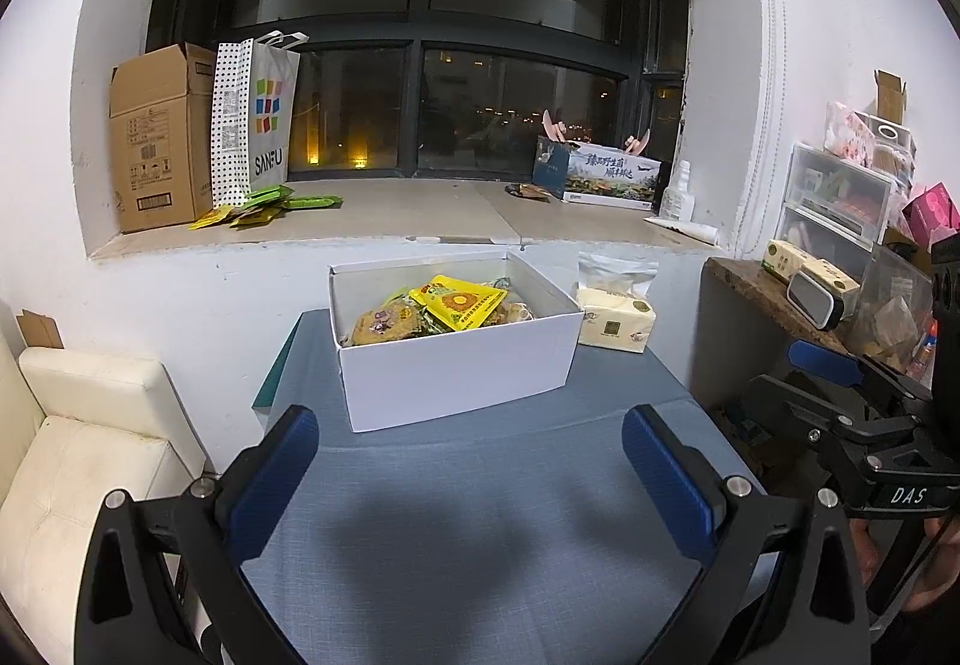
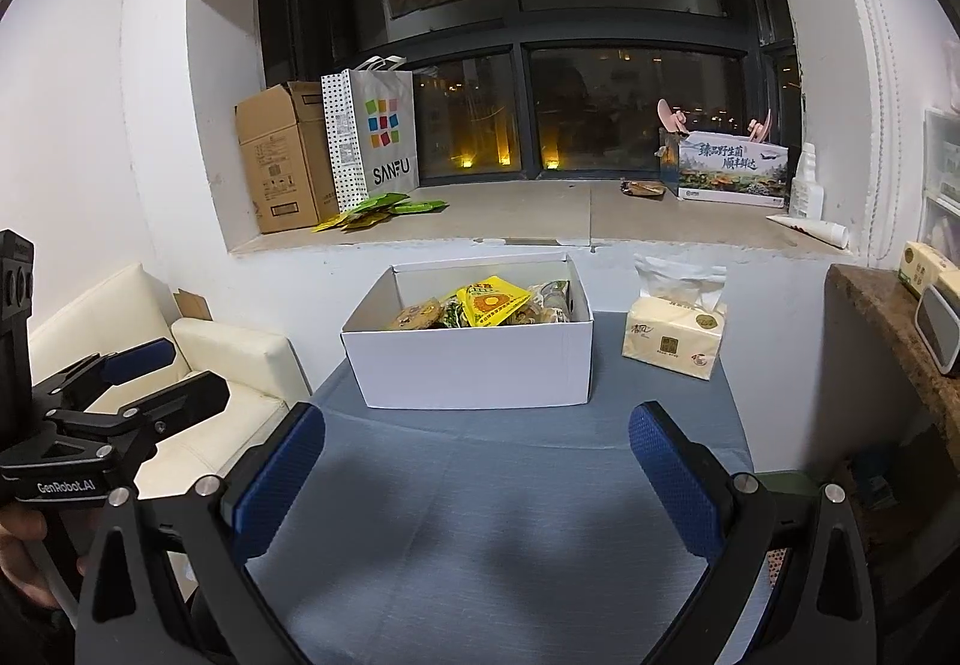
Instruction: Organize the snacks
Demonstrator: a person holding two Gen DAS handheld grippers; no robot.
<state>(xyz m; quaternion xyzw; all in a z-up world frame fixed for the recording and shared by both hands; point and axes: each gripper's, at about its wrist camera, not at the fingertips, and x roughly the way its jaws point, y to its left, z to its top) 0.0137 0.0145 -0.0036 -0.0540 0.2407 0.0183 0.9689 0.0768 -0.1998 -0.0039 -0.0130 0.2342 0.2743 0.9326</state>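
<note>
White box (image 1: 456,365) lies crosswise (snacks (image 1: 459,302) inside)

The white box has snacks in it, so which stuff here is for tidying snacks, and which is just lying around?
For the job:
white box
yellow snack packet
green packets on the windowsill
both open hand-held grippers

Just lying about:
tissue pack
cardboard box
SANFU bag
white bottle

Matt woven tablecloth (image 1: 480,515) — smooth white cardboard box (image 1: 456,377).

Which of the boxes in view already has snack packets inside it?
The white box on the blue table; the brown cardboard box stands on the windowsill, contents unseen.
</note>
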